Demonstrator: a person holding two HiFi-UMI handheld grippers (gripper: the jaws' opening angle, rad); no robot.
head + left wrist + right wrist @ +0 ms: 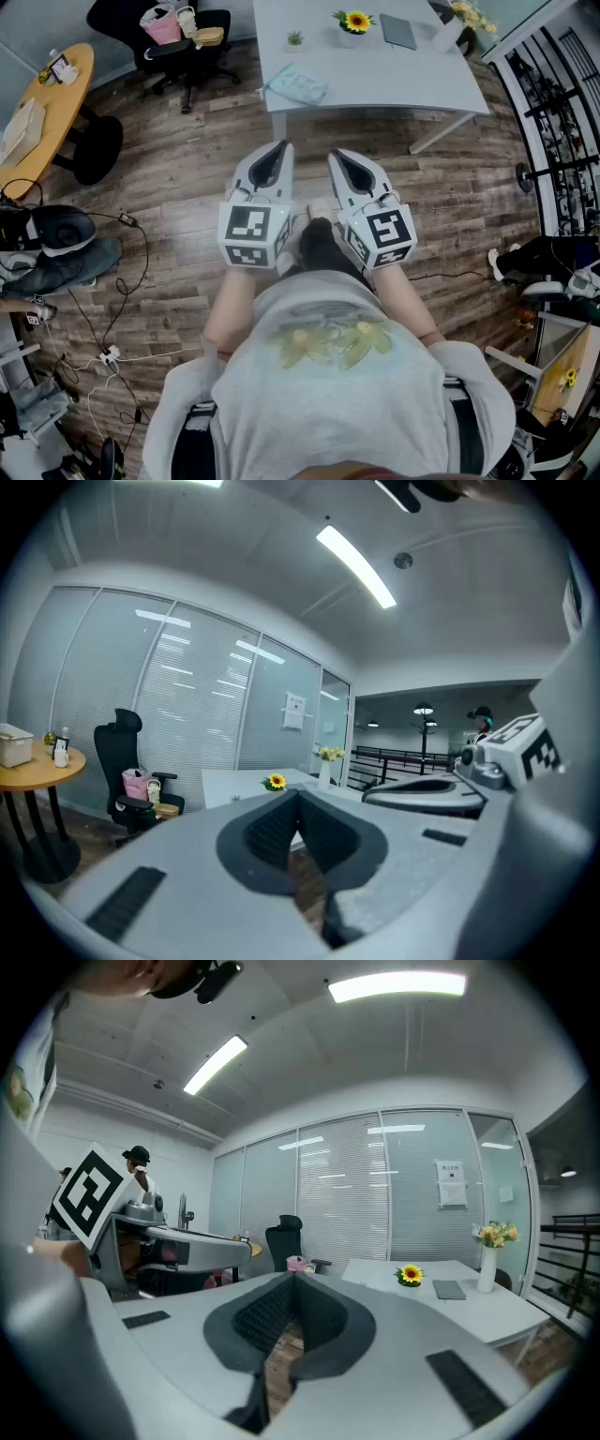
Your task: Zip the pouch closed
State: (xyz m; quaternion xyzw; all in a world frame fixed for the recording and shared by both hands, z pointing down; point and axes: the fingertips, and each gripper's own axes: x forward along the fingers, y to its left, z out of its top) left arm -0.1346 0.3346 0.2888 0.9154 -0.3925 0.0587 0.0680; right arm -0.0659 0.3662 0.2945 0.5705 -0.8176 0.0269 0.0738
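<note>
The pouch [296, 84], pale teal, lies on the near left corner of the white table [375, 80], well ahead of both grippers and touched by neither. It is too small in the head view to tell whether its zip is open or closed, or whether anything is inside

Further back on the table a small white pot holds a sunflower [354, 21], with a tiny green plant [294, 39] to its left and a flat grey notebook [398, 31] to its right. A vase of flowers [466, 13] stands at the far right corner, partly cut off by the top edge

The left gripper [278, 152] and right gripper [339, 159] are held side by side, close to the person's body, above the wooden floor [187, 178]. Each gripper's own view shows its jaws pressed together with nothing between them

To the left of the table a black office chair [192, 52] carries a pink bag [161, 25] and a small tan basket [208, 37]; their contents cannot be made out. A round wooden table [52, 98] is cut off at the left edge
</note>
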